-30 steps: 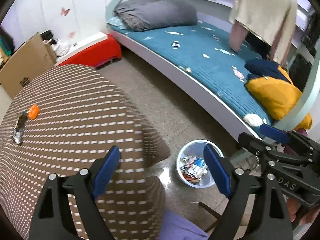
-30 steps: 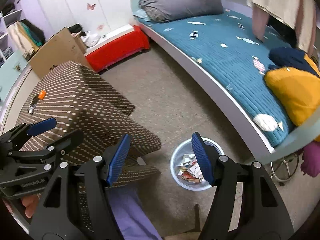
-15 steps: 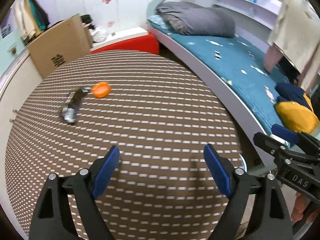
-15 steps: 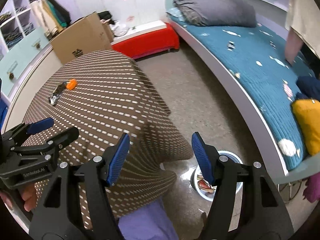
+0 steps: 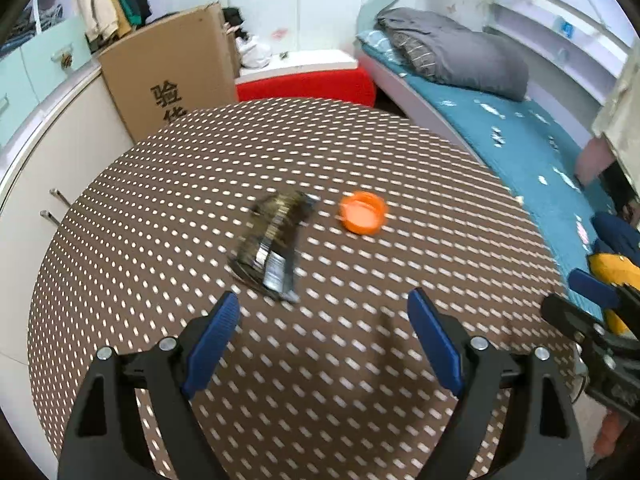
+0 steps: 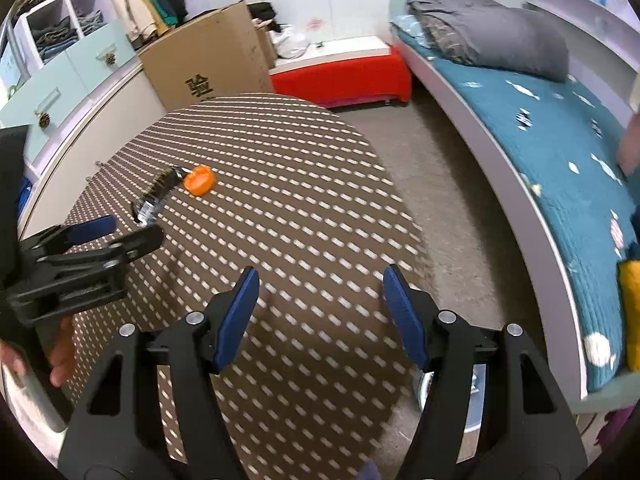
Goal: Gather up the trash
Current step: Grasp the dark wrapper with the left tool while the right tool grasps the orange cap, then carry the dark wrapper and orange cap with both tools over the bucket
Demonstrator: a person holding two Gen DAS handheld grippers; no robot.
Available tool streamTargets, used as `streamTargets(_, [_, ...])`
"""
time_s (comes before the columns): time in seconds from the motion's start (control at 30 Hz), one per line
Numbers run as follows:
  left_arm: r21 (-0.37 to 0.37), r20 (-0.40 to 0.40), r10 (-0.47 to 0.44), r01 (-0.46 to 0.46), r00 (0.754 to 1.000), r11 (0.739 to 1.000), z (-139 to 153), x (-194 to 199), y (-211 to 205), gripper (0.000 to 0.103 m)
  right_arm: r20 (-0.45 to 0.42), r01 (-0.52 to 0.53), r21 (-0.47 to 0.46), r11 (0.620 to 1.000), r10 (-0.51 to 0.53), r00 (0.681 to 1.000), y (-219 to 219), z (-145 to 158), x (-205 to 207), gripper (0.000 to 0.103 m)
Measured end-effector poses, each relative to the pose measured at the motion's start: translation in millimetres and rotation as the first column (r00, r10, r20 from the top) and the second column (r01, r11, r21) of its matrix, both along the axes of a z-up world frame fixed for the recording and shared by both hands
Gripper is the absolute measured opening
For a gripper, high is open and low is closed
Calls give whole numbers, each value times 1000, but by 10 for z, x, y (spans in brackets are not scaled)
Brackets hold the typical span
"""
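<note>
1. I'm lining up over the round table in its brown white-dotted cloth (image 5: pixel 400 360), going for the next bits of rubbish.
2. Left gripper (image 5: pixel 324 312) gapes wide with nothing between its blue pads; right gripper (image 6: pixel 320 292) stands partly open, also empty.
3. The crumpled dark foil wrapper (image 5: pixel 274 246) lies just ahead of the left gripper, the orange plastic bottle cap (image 5: pixel 363 218) just beside it, apart.
4. Next, I reckon: drop the left one down to straddle the wrapper, then close. It's flat, so I'd go low.
</note>
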State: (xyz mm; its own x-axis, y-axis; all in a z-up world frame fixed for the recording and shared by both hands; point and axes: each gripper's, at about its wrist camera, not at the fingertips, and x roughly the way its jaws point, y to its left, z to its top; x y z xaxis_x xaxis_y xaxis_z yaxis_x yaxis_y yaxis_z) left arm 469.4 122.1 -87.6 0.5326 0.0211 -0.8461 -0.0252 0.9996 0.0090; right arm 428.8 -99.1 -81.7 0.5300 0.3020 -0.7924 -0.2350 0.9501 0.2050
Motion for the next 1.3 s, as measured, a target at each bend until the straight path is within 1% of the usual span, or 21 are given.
streamTargets(0.07, [5, 1, 16, -16, 1000, 1000, -54, 139, 82, 84, 1, -33, 2, 999, 33, 999, 154, 14, 122, 64])
streamTargets(0.1, [-1, 1, 22, -22, 1000, 1000, -82, 190, 124, 82, 6, -43, -5, 999, 43, 999, 215, 16, 148, 64])
streamTargets(0.13, [-6, -10, 30, -30, 999, 1000, -133, 249, 184, 64, 11, -58, -19, 998, 58, 998, 311, 13, 206, 64])
streamTargets(0.17, [4, -18, 36, -35, 999, 999, -162, 267, 214, 54, 11, -73, -28, 997, 73, 997, 396, 5, 258, 64])
streamTargets(0.2, [32, 7, 32, -32, 999, 999, -145, 264, 242, 44, 8, -88, -33, 996, 88, 996, 468, -5, 300, 64])
streamTargets(0.23, [36, 7, 25, -25, 1000, 999, -139, 267, 269, 39, 3, -105, -33, 994, 105, 994, 567, -21, 365, 64])
streamTargets(0.3, [-21, 9, 28, -28, 1000, 999, -122, 259, 387, 31, -3, -128, -38, 991, 128, 992, 713, -48, 460, 64])
streamTargets(0.37, [-40, 10, 47, -47, 999, 998, -110, 276, 514, 29, -8, -164, -46, 985, 164, 986, 906, -75, 549, 64])
streamTargets(0.47, [-35, 11, 70, -70, 997, 997, -125, 272, 623, 28, -12, -209, -66, 976, 209, 978, 1142, -120, 646, 63])
streamTargets(0.5, [-42, 11, 69, -69, 998, 997, -125, 259, 646, 28, -9, -213, -79, 974, 213, 977, 1195, -133, 679, 59])
streamTargets(0.53, [-46, 13, 66, -66, 998, 997, -122, 259, 662, 27, -4, -216, -99, 971, 217, 976, 1265, -158, 726, 46])
streamTargets(0.57, [-44, 14, 67, -66, 998, 997, -125, 256, 659, 27, 8, -217, -123, 968, 220, 975, 1314, -174, 754, 39])
streamTargets(0.6, [-35, 16, 69, -68, 998, 997, -129, 254, 659, 27, 25, -216, -151, 965, 222, 975, 1355, -177, 759, 30])
streamTargets(0.63, [-27, 19, 68, -67, 998, 997, -133, 253, 655, 27, 34, -213, -175, 961, 222, 974, 1375, -175, 767, 30])
streamTargets(0.73, [-21, 19, 60, -60, 998, 998, -119, 199, 627, 26, 10, -217, -129, 968, 220, 975, 1282, -147, 743, 29])
streamTargets(0.83, [-32, 17, 54, -53, 998, 998, -104, 97, 511, 26, 33, -195, -120, 973, 200, 979, 1176, -81, 643, 29])
streamTargets(0.93, [-13, 15, 48, -48, 999, 999, -101, 62, 407, 26, 37, -185, -98, 978, 190, 981, 1045, -19, 527, 29])
streamTargets(1.03, [-2, 5, 40, -40, 999, 999, -93, 23, 289, 26, 46, -177, -97, 979, 183, 982, 935, 38, 441, 29])
streamTargets(1.13, [10, 17, 26, -26, 1000, 1000, -38, -49, 125, 26, 51, -157, -86, 984, 162, 985, 771, 81, 344, 29])
streamTargets(1.3, [7, 31, -12, 11, 999, 1000, 44, -173, -189, 26, 61, -116, -69, 991, 120, 991, 455, 140, 171, 29])
